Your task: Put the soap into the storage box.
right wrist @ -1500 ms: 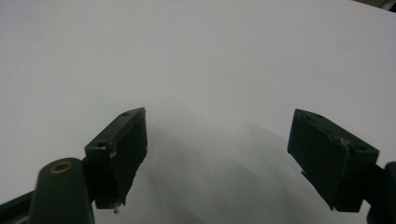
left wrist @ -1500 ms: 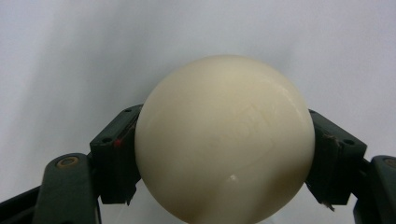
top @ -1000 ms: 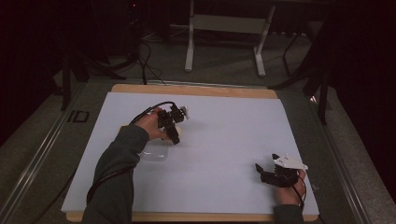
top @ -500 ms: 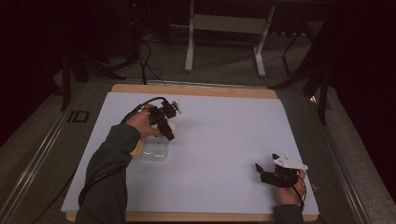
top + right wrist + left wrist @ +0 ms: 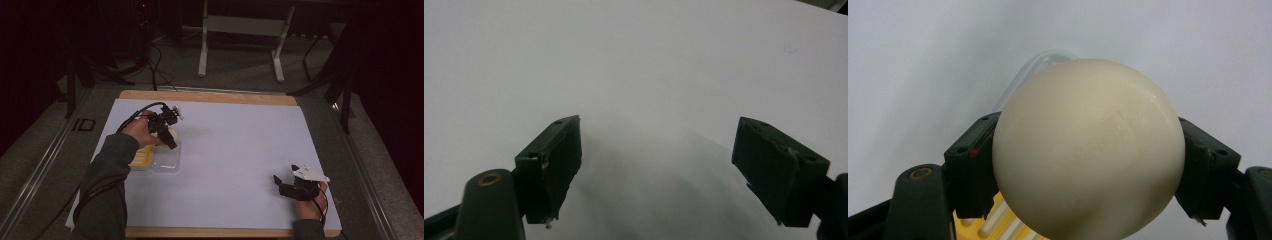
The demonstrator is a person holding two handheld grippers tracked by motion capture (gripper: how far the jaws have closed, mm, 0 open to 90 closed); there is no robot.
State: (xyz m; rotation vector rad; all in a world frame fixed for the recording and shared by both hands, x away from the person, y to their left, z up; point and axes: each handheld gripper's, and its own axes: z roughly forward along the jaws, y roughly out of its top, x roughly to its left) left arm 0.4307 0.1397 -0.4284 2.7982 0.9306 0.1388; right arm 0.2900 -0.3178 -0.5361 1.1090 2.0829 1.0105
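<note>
Cream-coloured ball, clamped between the left gripper jaws, has shifted leftward since a second ago to hang above the clear container beside the yellow tray, suggesting placement is imminent; right gripper rests spread and empty.

The high view looks forward and down from the person's side over the whole bench. Each tool's own camera sits close above the same white bench, looking out between its black jaws.
</note>
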